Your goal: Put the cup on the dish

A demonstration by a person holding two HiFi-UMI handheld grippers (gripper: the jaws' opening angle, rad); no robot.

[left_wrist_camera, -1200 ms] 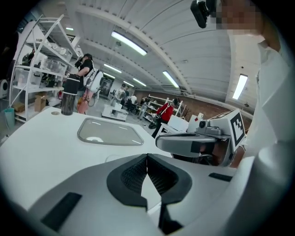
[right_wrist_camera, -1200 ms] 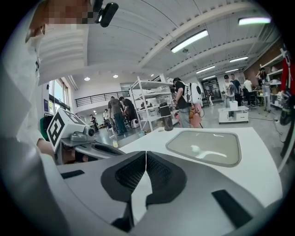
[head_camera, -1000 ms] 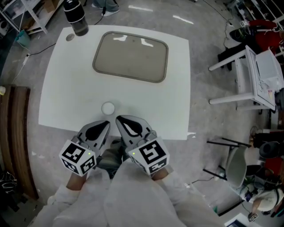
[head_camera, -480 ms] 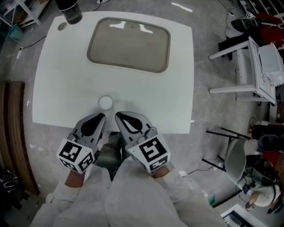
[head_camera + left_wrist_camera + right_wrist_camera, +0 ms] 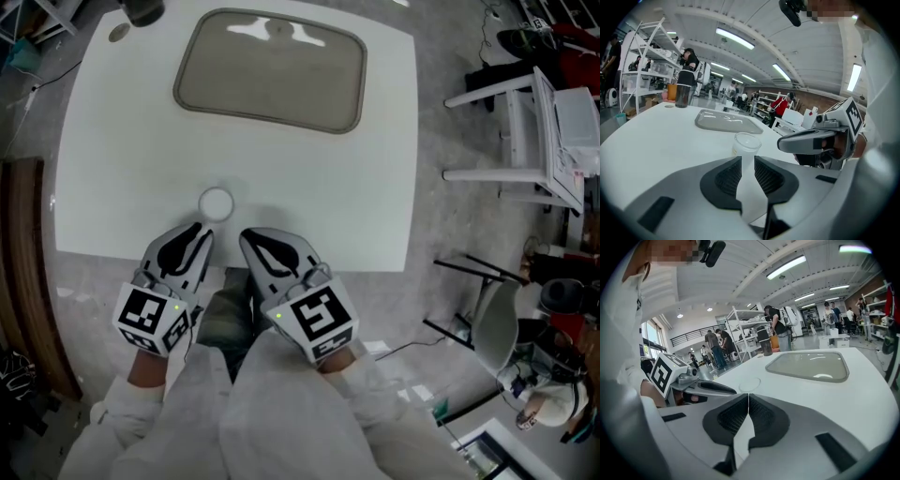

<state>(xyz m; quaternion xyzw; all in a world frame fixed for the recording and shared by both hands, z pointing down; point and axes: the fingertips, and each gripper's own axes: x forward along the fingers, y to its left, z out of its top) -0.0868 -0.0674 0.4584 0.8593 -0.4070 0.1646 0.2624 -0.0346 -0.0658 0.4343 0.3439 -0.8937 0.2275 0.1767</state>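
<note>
Cup [image 5: 746, 142] faces the left tool [image 5: 747, 163], empty jaws just parted, as only its view shows; right tool [image 5: 748, 398] closed.

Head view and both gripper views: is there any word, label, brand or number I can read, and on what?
No readable text in any view.
Cup: clear, no print.
Dish: plain, no mark.
Marker cubes: black-and-white square patterns only, no letters or numbers.
Dark container: no legible label.
Shelves and things behind: too small and blurred to read.
</note>
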